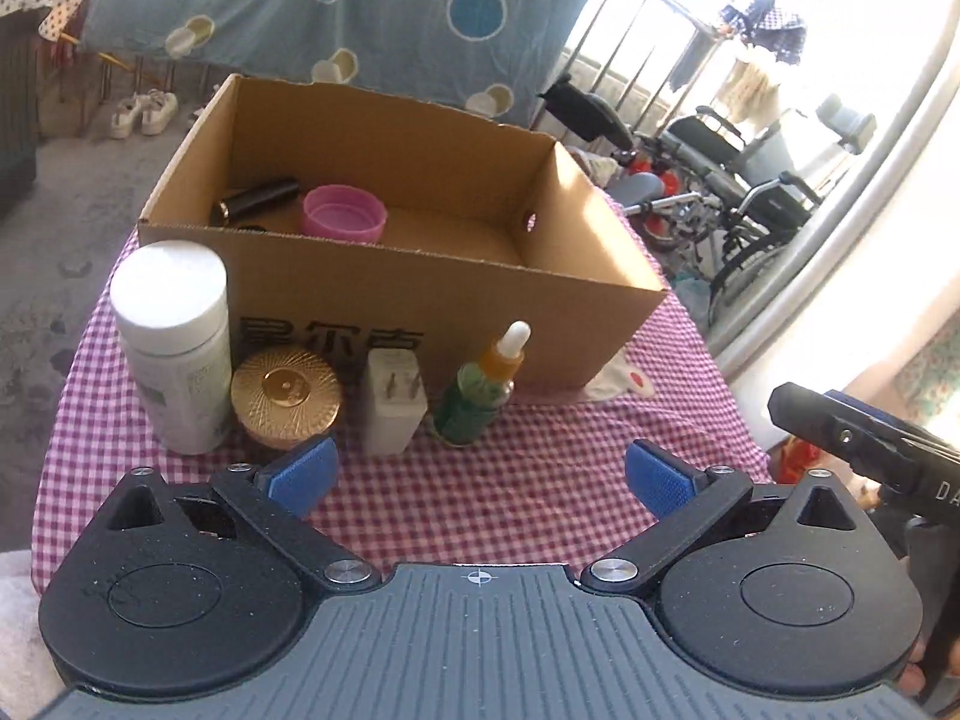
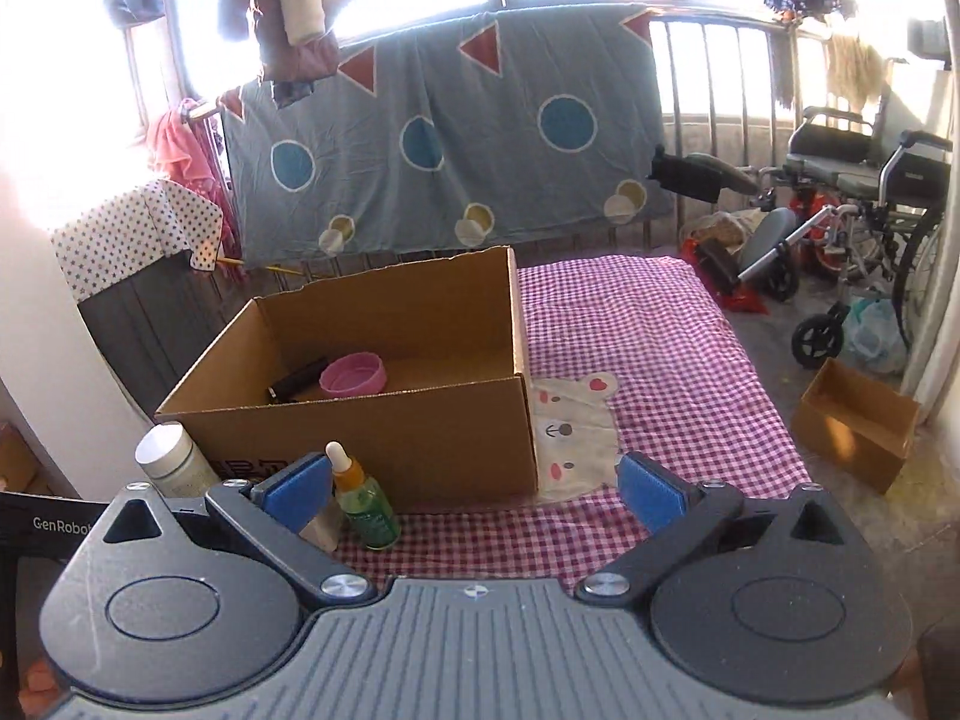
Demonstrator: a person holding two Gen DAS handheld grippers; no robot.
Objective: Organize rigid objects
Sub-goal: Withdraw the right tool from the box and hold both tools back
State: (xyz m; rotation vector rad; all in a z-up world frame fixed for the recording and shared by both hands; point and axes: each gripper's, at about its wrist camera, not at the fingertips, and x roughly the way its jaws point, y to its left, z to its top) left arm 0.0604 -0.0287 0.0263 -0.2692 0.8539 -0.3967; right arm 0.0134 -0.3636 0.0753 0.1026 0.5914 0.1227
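Four things wait in a row before the cardboard box (image 1: pixel 384 294): white bottle (image 1: pixel 174 348), gold jar (image 1: pixel 287 393), white charger (image 1: pixel 393 402), green dropper bottle (image 1: pixel 480 396). Inside lie a dark tube (image 1: pixel 258 199) and pink lid (image 1: pixel 344 211). Left gripper (image 1: pixel 480 477) and right gripper (image 2: pixel 474 489) both gape wide, holding nothing

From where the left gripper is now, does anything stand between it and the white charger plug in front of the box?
Nothing visible does. The left gripper is open and empty, with only bare checked cloth before the white charger plug. The gold jar and dropper bottle flank the plug closely.
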